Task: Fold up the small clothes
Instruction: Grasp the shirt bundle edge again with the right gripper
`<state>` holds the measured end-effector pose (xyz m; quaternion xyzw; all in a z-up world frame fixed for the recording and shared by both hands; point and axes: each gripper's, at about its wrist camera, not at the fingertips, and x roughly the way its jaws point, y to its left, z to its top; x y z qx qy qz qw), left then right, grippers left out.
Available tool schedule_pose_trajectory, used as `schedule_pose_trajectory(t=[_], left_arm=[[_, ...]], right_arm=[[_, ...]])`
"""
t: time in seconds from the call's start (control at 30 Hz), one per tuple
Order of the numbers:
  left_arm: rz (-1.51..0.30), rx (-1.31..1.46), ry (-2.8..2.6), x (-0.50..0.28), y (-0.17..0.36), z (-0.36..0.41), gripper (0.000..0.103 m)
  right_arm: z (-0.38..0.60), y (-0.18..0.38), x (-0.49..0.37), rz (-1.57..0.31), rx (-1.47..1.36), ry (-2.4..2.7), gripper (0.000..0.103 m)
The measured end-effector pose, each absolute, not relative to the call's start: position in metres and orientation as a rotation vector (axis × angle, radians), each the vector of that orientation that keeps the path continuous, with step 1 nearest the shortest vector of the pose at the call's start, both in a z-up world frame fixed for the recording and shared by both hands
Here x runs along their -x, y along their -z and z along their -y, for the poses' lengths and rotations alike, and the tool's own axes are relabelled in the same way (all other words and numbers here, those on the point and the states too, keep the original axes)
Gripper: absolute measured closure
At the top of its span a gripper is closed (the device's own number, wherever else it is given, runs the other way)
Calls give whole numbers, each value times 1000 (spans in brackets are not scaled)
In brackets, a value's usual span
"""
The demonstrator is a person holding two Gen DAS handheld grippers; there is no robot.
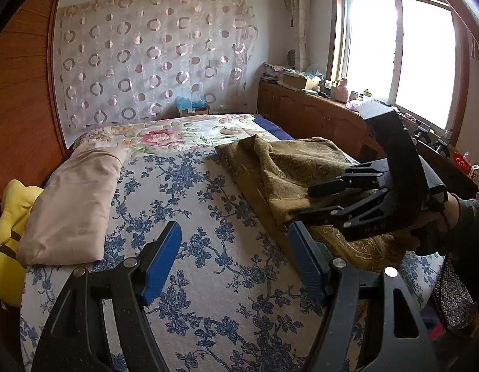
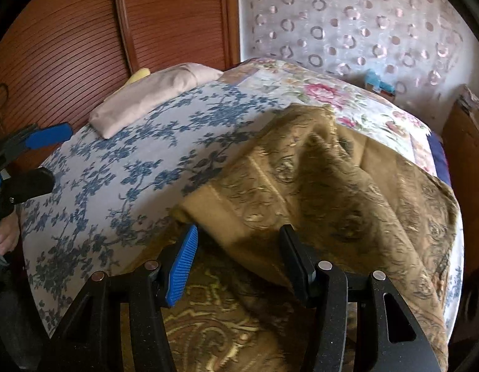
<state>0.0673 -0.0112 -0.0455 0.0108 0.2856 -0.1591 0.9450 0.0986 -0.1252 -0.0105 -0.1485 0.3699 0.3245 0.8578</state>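
Your left wrist view alone shows the window (image 1: 397, 52) and your right gripper (image 1: 304, 203) from the side, fingers apart over the olive-brown patterned cloth (image 1: 289, 167); your right wrist view shows that cloth (image 2: 317, 186) rumpled between and under those parted fingers, not clamped. It lies on the bed's (image 1: 208, 232) right side, long axis running from the near edge toward the far wall, while your left gripper (image 1: 236, 257) hangs open over bare floral sheet

The bedspread (image 1: 208, 248) is white with blue flower sprays; beyond it a quilt (image 1: 165, 136) shows pink roses on cream. The crumpled cloth (image 2: 348, 192) is olive-gold with a darker paisley weave. A folded cloth (image 1: 72, 204) is plain beige, the cushion (image 1: 10, 217) yellow. Grey and pink rings dot the white curtain (image 1: 146, 55); the gripper pads (image 1: 162, 260) are blue
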Motion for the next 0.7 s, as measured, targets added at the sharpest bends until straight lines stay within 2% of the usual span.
schedule_pose_trajectory(t=[0.47, 0.53, 0.57, 0.6, 0.63, 0.67, 0.7], left_arm=[[-590, -24, 330, -67, 49, 16, 30], [-591, -25, 333, -67, 50, 17, 30], [-592, -27, 335, -68, 51, 18, 30], [-592, -28, 337, -68, 51, 20, 30], [-593, -30, 339, -68, 52, 21, 30], [-593, -31, 340, -67, 52, 21, 30], [-592, -30, 341, -67, 52, 22, 30]], right_arm=[[107, 19, -97, -768, 448, -680, 42], [109, 19, -97, -750, 454, -659, 56], [108, 19, -97, -742, 464, -642, 74], [109, 19, -97, -742, 463, -633, 84], [112, 17, -98, -752, 450, -648, 87], [113, 14, -100, -754, 449, -656, 95], [114, 10, -100, -745, 465, -646, 96]])
